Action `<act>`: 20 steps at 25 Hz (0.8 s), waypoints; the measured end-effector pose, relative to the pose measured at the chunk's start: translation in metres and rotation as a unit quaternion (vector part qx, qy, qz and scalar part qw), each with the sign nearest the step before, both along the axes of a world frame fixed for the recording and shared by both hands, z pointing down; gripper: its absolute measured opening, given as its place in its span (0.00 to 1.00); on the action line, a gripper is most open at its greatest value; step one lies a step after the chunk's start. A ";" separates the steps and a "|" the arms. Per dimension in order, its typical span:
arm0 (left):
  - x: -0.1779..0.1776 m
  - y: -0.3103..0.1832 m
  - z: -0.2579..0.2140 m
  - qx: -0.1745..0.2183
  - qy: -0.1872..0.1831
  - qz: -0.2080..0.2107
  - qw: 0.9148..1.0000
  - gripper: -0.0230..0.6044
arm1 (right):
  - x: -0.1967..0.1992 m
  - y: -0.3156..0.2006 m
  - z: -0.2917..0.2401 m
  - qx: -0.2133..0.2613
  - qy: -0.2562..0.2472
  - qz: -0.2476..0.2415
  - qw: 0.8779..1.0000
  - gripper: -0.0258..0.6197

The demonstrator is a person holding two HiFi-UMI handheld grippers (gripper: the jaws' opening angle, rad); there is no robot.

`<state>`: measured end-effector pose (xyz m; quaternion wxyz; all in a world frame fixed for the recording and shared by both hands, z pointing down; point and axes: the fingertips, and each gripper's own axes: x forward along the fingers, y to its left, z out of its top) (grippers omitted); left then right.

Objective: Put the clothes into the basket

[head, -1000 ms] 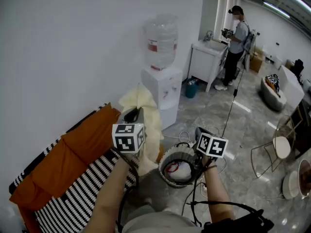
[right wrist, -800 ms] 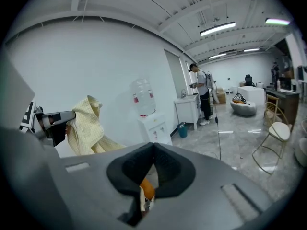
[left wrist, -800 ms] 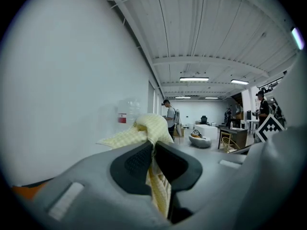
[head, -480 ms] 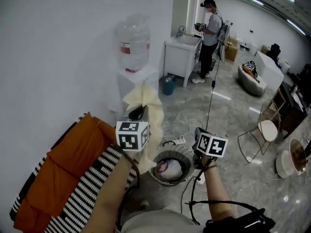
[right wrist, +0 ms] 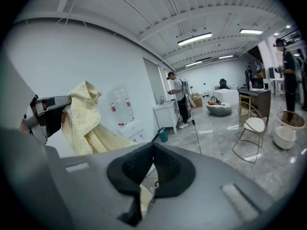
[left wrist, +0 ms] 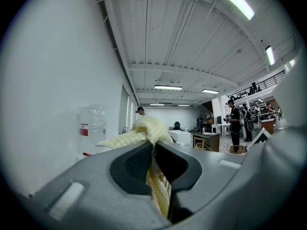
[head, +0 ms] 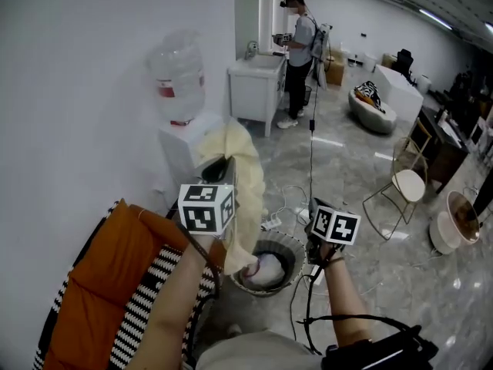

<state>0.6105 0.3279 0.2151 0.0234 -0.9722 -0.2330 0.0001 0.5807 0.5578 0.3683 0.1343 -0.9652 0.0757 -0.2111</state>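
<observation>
Cloth [head: 246, 183] between left tongs [head: 220, 168], its tail over basket [head: 296, 250]

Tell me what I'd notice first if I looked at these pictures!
A pale yellow checked cloth dangles from the left gripper, pinched between its jaws, hanging down over a round woven basket. At lower left lies a bright orange cushion on a black-and-white striped seat, and a clear water bottle tops a white dispenser by the wall.

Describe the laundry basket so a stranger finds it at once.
Start at the water dispenser by the white wall. On the floor in front of it, beside the orange sofa, sits the basket: a round, ribbed tub holding white laundry.
</observation>
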 end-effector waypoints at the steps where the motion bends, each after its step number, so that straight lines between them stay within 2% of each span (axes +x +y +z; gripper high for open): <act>1: 0.000 0.005 0.001 0.000 -0.002 0.006 1.000 0.10 | -0.001 0.004 0.000 -0.002 0.000 0.006 1.000 0.04; 5: 0.005 0.024 0.010 0.003 -0.009 0.032 0.999 0.10 | -0.005 0.017 0.001 -0.007 0.000 0.028 1.000 0.04; 11: 0.006 0.061 0.030 0.021 -0.047 0.069 0.996 0.10 | -0.023 0.049 0.018 -0.010 -0.022 0.066 0.998 0.04; 20: 0.018 0.101 0.099 0.040 -0.105 0.115 0.987 0.10 | -0.051 0.095 0.050 -0.009 -0.052 0.133 0.990 0.04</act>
